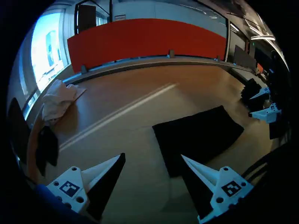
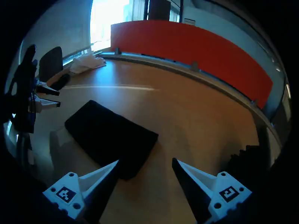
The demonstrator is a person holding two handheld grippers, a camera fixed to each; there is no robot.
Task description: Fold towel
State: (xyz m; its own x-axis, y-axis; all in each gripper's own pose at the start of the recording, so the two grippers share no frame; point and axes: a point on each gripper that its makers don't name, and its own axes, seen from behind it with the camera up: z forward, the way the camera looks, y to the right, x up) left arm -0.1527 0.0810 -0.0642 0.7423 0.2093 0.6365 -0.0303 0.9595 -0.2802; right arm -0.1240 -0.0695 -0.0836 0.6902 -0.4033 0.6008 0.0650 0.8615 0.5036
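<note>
A black towel (image 1: 198, 136) lies folded flat as a rectangle on the wooden table (image 1: 149, 100); in the right gripper view the same towel (image 2: 110, 136) sits just ahead and left. My left gripper (image 1: 153, 162) is open above the table, its right finger over the towel's near edge. My right gripper (image 2: 145, 166) is open too, its left finger at the towel's near corner. Nothing is held by either one. The right gripper (image 1: 261, 106) also appears far right in the left gripper view, and the left gripper (image 2: 48, 98) far left in the right gripper view.
A white crumpled cloth (image 1: 58, 100) lies at the table's far corner, also seen as white cloth (image 2: 86, 61). A red partition (image 1: 149, 39) runs along the table's back edge. A dark chair (image 2: 50, 63) stands beside the table. Dark cloth (image 1: 46, 147) hangs at the left edge.
</note>
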